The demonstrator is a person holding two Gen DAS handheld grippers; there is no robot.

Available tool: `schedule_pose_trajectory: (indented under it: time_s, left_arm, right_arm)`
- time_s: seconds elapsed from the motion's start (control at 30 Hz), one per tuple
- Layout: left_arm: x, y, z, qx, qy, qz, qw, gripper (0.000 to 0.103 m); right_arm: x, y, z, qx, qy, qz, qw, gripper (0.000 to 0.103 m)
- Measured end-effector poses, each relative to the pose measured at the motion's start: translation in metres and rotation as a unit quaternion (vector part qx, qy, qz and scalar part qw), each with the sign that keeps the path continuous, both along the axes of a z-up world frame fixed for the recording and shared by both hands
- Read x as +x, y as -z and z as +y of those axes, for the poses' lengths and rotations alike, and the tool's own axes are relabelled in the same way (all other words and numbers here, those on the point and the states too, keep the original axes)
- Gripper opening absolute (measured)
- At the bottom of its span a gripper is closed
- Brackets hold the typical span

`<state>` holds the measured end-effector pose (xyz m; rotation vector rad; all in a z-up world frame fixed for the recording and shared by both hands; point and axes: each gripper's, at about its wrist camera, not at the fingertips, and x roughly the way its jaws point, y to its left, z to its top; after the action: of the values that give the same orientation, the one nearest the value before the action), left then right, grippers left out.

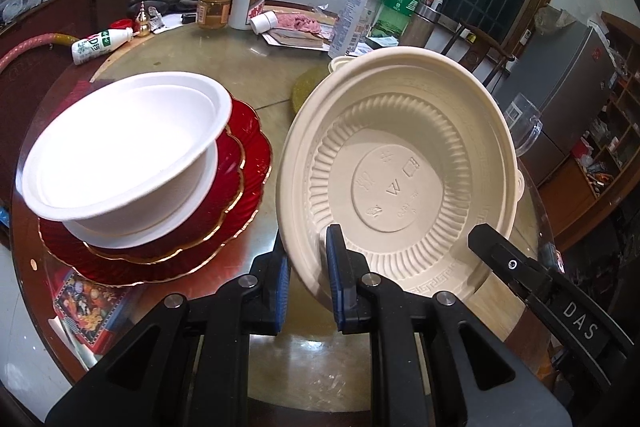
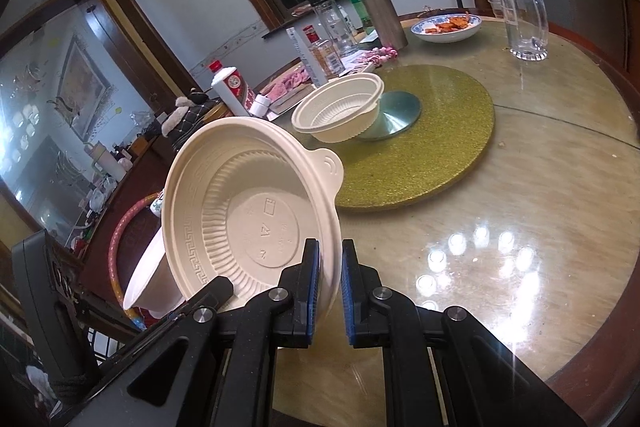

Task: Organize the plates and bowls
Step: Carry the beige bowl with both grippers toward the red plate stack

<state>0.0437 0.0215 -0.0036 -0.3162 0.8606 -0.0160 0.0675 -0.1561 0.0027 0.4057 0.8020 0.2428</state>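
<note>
While both sets of fingers clamp opposite rim edges of the cream bowl (image 1: 400, 167), it hangs tilted above the bench (image 2: 540, 207), white bowl (image 1: 120, 151) stack just left

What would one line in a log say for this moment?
both grippers: left gripper and right gripper shut on cream bowl rim | bowl tilted above table
</note>
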Motion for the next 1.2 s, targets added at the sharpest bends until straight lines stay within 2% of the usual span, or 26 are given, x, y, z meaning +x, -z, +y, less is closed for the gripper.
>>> schedule_pose_trajectory:
  time_s: [0.77,0.97,1.2]
  left_arm:
    - [-0.008,-0.043,0.019,0.02,-0.017,-0.053,0.9983,0.016]
    - [-0.01,-0.064,0.041,0.031,-0.037,-0.08,0.9957,0.016]
    - [-0.017,-0.082,0.085,0.044,-0.077,-0.098,0.9912,0.016]
  right_arm:
    - [0.003,-0.039,0.022,-0.003,-0.026,-0.049,0.998,0.01]
    - [0.005,-0.06,0.044,-0.006,-0.048,-0.072,0.996,0.011]
    - [0.014,-0.083,0.092,-0.009,-0.1,-0.09,0.991,0.011]
